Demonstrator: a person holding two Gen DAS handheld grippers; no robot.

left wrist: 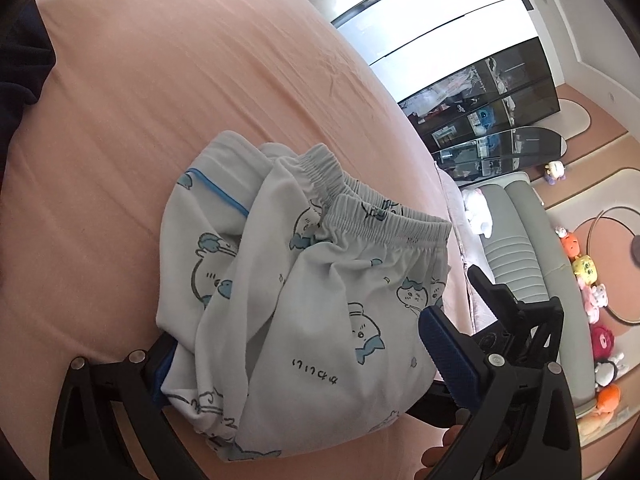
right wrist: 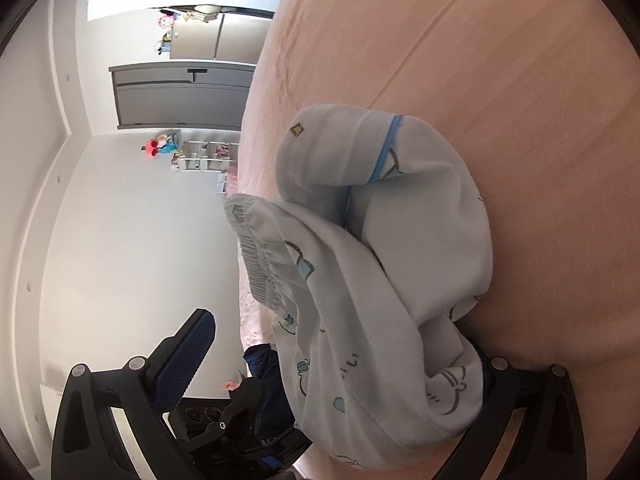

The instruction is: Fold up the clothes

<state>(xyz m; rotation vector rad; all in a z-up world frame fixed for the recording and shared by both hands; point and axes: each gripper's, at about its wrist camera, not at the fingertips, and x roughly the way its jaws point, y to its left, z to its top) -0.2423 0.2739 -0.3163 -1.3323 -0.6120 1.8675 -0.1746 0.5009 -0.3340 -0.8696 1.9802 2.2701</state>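
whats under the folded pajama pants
The pink bed sheet lies under the pajama pants. One finger of each gripper disappears beneath the cloth; anything else under there is covered.

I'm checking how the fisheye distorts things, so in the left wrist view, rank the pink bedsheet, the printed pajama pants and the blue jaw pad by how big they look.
1. Pink bedsheet, fills most of the view.
2. Printed pajama pants, a bundle lying on the sheet.
3. Blue jaw pad, smallest, though its nearness to the camera enlarges it.
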